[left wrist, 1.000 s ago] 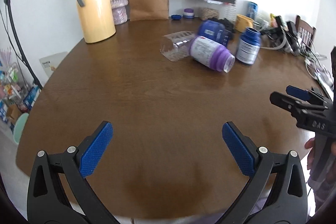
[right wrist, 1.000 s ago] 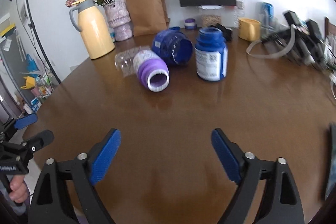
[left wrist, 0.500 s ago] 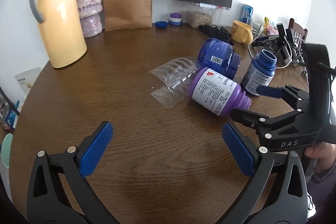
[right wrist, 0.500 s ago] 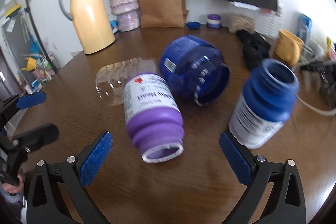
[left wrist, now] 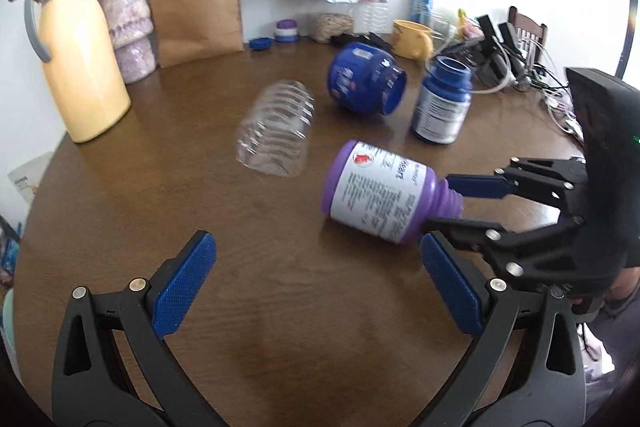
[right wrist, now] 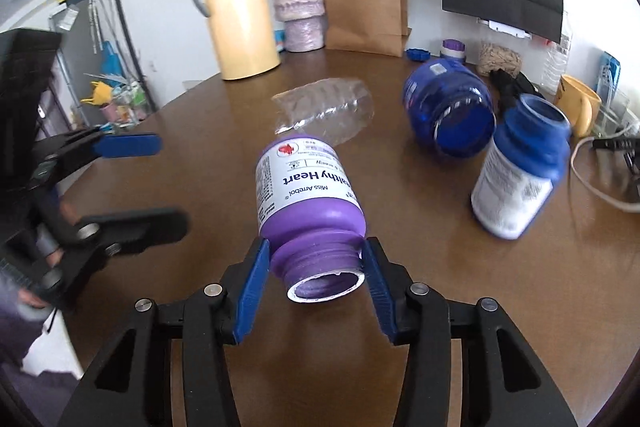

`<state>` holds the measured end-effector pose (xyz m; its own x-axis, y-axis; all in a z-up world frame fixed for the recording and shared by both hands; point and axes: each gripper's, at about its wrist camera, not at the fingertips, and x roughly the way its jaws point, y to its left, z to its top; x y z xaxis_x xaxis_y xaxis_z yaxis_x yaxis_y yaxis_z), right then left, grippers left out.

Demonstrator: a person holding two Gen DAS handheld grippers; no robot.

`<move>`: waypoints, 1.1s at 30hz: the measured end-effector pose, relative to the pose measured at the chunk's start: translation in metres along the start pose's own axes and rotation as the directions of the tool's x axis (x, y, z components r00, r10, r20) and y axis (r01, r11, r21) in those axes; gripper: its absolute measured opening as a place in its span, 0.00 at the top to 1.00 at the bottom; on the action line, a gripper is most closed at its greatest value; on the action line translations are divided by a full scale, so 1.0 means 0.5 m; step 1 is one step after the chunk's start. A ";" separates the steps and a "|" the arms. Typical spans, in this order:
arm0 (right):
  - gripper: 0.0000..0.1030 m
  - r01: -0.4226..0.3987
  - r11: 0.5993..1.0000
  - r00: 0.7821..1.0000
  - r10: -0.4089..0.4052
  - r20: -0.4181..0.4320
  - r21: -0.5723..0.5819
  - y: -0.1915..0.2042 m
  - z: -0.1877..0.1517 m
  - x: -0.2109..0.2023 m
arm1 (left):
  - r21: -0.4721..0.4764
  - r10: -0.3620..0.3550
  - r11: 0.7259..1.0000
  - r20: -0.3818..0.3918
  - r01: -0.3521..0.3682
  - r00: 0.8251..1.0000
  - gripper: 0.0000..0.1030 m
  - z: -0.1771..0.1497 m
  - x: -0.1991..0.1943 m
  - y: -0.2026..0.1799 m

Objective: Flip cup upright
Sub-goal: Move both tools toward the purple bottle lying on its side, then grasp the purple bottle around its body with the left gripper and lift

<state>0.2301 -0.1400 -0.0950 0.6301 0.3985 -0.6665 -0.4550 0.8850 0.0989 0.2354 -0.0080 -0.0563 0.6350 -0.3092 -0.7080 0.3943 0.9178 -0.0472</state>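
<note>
A purple bottle (left wrist: pixel 376 191) (right wrist: pixel 308 183) with a white label lies on its side on the brown table (left wrist: pixel 280 327), open mouth towards me. My right gripper (right wrist: pixel 314 259) (left wrist: pixel 452 205) is shut on its neck, one blue pad on each side. Behind it lie a clear ribbed plastic cup (left wrist: pixel 276 135) (right wrist: pixel 328 107) and a dark blue jar (left wrist: pixel 364 83) (right wrist: pixel 448 115), both on their sides. A blue bottle (left wrist: pixel 440 107) (right wrist: pixel 520 171) with a white label stands upright. My left gripper (left wrist: pixel 316 247) (right wrist: pixel 148 183) hangs open over bare table, left of the purple bottle, holding nothing.
A yellow thermos jug (left wrist: pixel 80 67), a vase of dried flowers (left wrist: pixel 128 27) and a brown paper bag (left wrist: pixel 196 3) stand at the back left. A yellow mug (left wrist: pixel 412 37) and tangled cables (left wrist: pixel 500 59) crowd the back right. The round table's edge curves close at the left.
Both grippers moved forward towards the bottles. The right gripper went from wide open to shut around the purple bottle's neck. The left gripper stayed open.
</note>
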 end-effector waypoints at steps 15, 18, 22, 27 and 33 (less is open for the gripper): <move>0.50 -0.129 0.990 0.990 0.126 0.065 0.051 -0.060 -0.088 -0.101 | 0.173 -0.123 0.977 -0.038 0.127 0.992 0.02 0.018 -0.010 -0.118; 0.50 -0.155 0.985 0.985 0.149 0.085 0.070 -0.071 -0.093 -0.111 | 0.293 -0.103 0.950 -0.042 0.110 0.994 0.02 0.014 0.000 -0.145; 0.40 -0.200 0.969 0.975 0.182 0.128 0.146 -0.107 -0.093 -0.124 | 0.451 -0.095 0.885 -0.068 0.116 0.993 0.02 0.012 0.023 -0.182; 0.41 -0.213 0.931 0.974 0.177 0.143 0.298 -0.171 -0.087 -0.105 | 0.557 -0.087 0.820 -0.108 0.133 0.990 0.07 0.010 0.070 -0.226; 0.41 -0.194 0.916 0.980 0.165 0.111 0.351 -0.194 -0.073 -0.079 | 0.544 -0.101 0.826 -0.111 0.146 0.989 0.11 0.009 0.082 -0.238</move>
<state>0.2261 -0.2502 -0.1053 0.6125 0.5631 -0.5548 -0.3180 0.8180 0.4792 0.2176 -0.1313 -0.0764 0.5139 -0.3707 -0.7736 0.7799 0.5775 0.2414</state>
